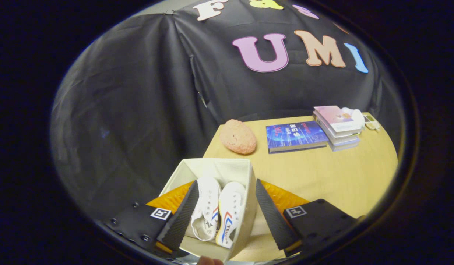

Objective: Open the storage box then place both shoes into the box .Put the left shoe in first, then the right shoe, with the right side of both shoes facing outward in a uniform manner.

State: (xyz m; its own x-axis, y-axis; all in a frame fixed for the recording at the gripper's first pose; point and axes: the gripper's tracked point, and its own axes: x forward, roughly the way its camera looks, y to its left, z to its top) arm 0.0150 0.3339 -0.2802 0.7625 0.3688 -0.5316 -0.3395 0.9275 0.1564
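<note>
An open white storage box (216, 168) stands at the near left corner of the wooden table (322, 173). Two white canvas shoes lie side by side inside it: one shoe (206, 208) on the left, the other shoe (229, 215) beside it with red and blue stripes showing on its side. My gripper (225, 213) hovers above the box, open, with the shoes seen between the fingers and nothing held. The left finger (180, 217) hangs over the box's left part, the right finger (271, 217) over the table just past the box's right wall.
A pink oval sponge-like thing (238, 136) lies beyond the box. A blue book (295, 136) sits to its right, then a stack of books (339, 127) with a white object (354, 116) behind it. A fingertip (210, 261) shows just under the box.
</note>
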